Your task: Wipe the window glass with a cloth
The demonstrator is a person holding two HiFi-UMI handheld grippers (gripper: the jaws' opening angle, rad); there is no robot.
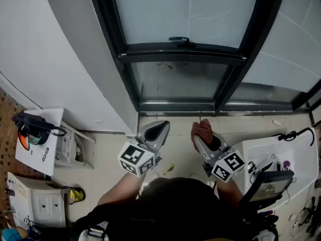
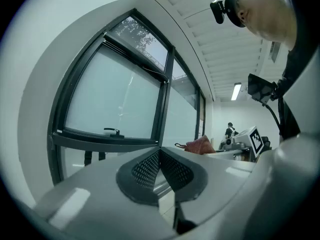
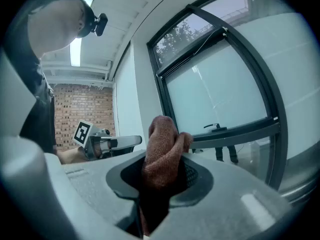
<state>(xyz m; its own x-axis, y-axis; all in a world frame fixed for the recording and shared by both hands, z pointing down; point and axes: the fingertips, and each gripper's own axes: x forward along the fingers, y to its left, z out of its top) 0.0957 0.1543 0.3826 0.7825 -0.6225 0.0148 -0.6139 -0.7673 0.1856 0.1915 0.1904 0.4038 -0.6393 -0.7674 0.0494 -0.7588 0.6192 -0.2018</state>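
Observation:
A rust-red cloth (image 1: 201, 131) (image 3: 162, 154) is bunched between the jaws of my right gripper (image 1: 204, 138) (image 3: 161, 176), which is shut on it. The cloth also shows as a red lump (image 2: 201, 145) in the left gripper view. My left gripper (image 1: 156, 130) (image 2: 160, 170) is shut with nothing in it, its black pads pressed together. Both grippers hang side by side, short of the window glass (image 1: 188, 11) (image 2: 112, 101) (image 3: 220, 91). The window has dark frames and a black handle (image 1: 179, 40) (image 2: 112, 131) (image 3: 214, 127) on its crossbar.
A white wall (image 1: 60, 54) runs along the left of the window. White furniture with a black-and-orange object (image 1: 31, 129) stands at the left, and a white table (image 1: 298, 157) with cables and a device at the right. A brick wall (image 3: 85, 106) lies behind.

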